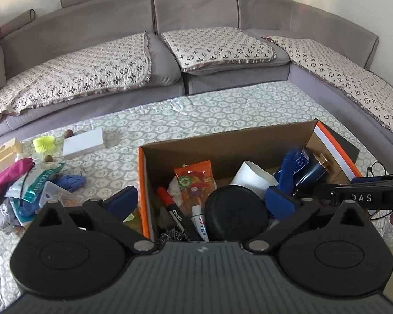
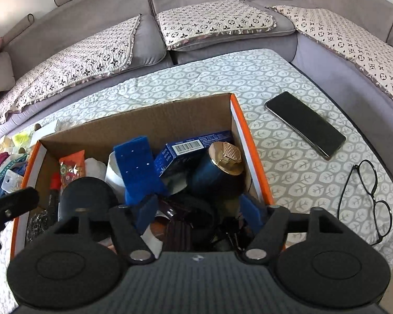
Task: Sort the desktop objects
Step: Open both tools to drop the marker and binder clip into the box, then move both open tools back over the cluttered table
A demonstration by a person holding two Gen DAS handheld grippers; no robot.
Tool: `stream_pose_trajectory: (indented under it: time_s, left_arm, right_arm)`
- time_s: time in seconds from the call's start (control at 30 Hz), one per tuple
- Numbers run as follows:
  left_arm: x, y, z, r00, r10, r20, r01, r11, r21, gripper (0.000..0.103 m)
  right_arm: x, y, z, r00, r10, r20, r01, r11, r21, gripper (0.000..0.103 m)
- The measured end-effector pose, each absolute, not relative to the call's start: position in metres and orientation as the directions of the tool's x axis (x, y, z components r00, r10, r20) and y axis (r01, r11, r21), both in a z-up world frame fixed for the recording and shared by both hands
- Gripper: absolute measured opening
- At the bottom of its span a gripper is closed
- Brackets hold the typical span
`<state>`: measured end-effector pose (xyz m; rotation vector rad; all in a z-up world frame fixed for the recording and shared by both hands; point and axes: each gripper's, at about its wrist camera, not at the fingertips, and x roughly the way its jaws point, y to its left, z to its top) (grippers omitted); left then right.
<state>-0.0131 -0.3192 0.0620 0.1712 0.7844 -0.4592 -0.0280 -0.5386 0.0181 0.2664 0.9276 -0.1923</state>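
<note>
An orange-rimmed cardboard box [image 1: 222, 141] [image 2: 157, 120] stands on the leaf-patterned table. It holds a black round case [image 1: 235, 209], an orange snack packet [image 1: 194, 180], a marker [image 1: 173, 209], a small tube [image 1: 199, 214], a blue sponge [image 2: 136, 167], a blue carton [image 2: 186, 149] and a dark jar with a gold lid [image 2: 222, 162]. My left gripper [image 1: 201, 201] hangs open over the box's left half, its pads clear of the case. Over the right half my right gripper [image 2: 199, 209] is open, with dark items lying below it.
Loose things lie left of the box: a magenta item [image 1: 10, 178], a blue glove [image 1: 70, 180], a yellow-green brush [image 1: 44, 144], a white box [image 1: 83, 144]. Right of the box are a phone [image 2: 305, 124] and glasses [image 2: 364, 201]. A grey sofa [image 1: 196, 7] wraps the table's far side.
</note>
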Motion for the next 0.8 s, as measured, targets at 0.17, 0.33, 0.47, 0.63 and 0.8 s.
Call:
stream_pose_trajectory:
  time_s: [0.17,0.33,0.47,0.63,0.8]
  left_arm:
    - [-0.018,-0.314,0.069,0.622,-0.344,-0.704,0.467,0.884,-0.019,0.103]
    - [-0.022,-0.305,0.074,0.629,-0.35,-0.694,0.465,0.885,-0.025,0.103]
    - [-0.026,-0.296,0.079,0.633,-0.364,-0.683,0.464,0.885,-0.041,0.103]
    - [-0.034,-0.284,0.084,0.646,-0.372,-0.667,0.466,0.884,-0.043,0.103]
    - [-0.04,-0.265,0.088,0.663,-0.367,-0.652,0.453,0.891,-0.041,0.103]
  right_arm:
    - [-0.031,-0.534,0.024,0.589,-0.071,-0.805,0.291,0.948,0.129,0.094]
    - [-0.036,-0.529,0.029,0.58,-0.093,-0.809,0.317,0.941,0.119,0.103]
    - [-0.042,-0.518,0.035,0.586,-0.104,-0.804,0.318,0.942,0.109,0.103]
    - [-0.05,-0.504,0.043,0.599,-0.112,-0.793,0.308,0.946,0.099,0.103]
    - [-0.059,-0.479,0.05,0.616,-0.098,-0.781,0.277,0.956,0.099,0.103]
